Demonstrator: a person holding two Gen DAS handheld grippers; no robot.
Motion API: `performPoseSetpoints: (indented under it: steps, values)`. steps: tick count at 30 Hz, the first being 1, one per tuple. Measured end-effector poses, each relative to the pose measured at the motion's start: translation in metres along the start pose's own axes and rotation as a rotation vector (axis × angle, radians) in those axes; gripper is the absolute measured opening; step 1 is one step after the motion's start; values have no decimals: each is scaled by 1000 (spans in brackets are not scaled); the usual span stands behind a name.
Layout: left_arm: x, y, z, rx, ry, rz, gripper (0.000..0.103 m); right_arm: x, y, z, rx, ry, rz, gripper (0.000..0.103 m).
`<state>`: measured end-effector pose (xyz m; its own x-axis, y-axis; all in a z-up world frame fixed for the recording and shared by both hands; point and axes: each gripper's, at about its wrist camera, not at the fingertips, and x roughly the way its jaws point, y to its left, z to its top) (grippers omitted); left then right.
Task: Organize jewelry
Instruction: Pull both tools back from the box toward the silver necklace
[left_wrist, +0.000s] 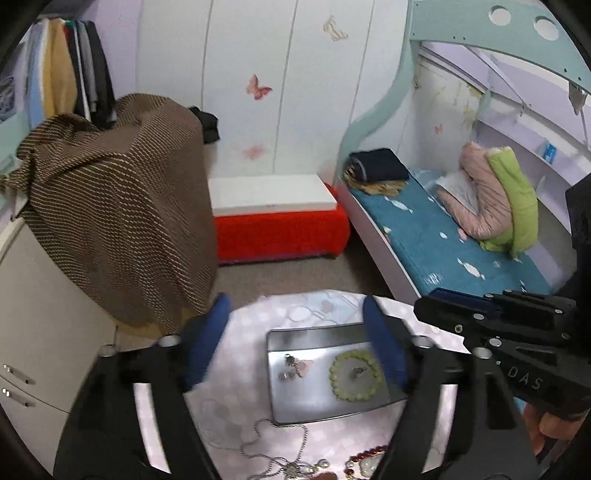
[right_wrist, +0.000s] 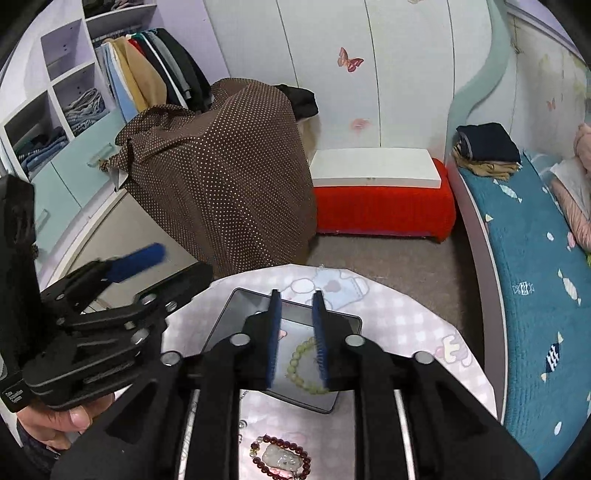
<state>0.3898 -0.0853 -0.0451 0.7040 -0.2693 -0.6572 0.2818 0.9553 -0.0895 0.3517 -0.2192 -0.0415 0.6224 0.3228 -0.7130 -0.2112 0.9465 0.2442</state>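
- While hovering over the round table (left_wrist: 258, 317) at lower centre of the left wrist view: left gripper (left_wrist: 295, 339) spread wide, blue pads (left_wrist: 205, 343) far apart, nothing between them, nothing held.
- Lying in the gap between those pads: metal tray (left_wrist: 295, 406), shiny, rectangular, resting on the pale checked tablecloth.
- Inside the tray: green bead bracelet (left_wrist: 355, 374) toward its right side, small pink-and-silver earrings (left_wrist: 295, 365) toward its left, well apart from each other.
- Below the tray, at the bottom edge of the same view: silver chain necklace (left_wrist: 280, 446) sprawled on the cloth, and a dark red bead bracelet (left_wrist: 364, 456) just right of it, partly hidden by the gripper frame.
- At right edge of that view: right gripper's black body, with fingers of a hand (left_wrist: 546, 424) under it.
- At lower centre of the right wrist view: right gripper (right_wrist: 297, 332) parted a little, pads narrowly spaced, above the tray (right_wrist: 229, 314); gripping nothing.
- Seen through and just below that narrow gap: green bead bracelet (right_wrist: 304, 369) in the tray, not touched by the pads.
- At bottom centre there: dark red bead bracelet (right_wrist: 280, 458) ringed round a pale pendant, on the cloth outside the tray.
- At left of that view: left gripper (right_wrist: 122, 280) with one blurred blue pad, and a hand (right_wrist: 62, 421) beneath.
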Motion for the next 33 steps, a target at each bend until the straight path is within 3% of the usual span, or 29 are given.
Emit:
performPoseSetpoints:
  steps: [2,3,4,5,6,18,33]
  values:
    - [-5,4,-1,-9,-13,19,89,-2,-2,0,12,-10,-5,36]
    - [-8,6,-1,-14,-21,31,92,-3,-3,0,17,-15,-5,56]
    - [-12,8,-1,-19,-30,45,93,-5,-4,-1,26,-23,-6,66]
    - [-16,12,-1,-27,-38,59,93,-8,-5,0,34,-37,-18,92]
    - [-20,14,-2,-33,-43,62,95,-13,-7,-1,45,-66,-25,96]
    - [-99,14,-24,-30,-163,126,97,-60,5,-15,42,-169,-58,96]
    - [-199,5,-68,-34,-287,170,98,-145,26,-68,22,-342,-123,96]
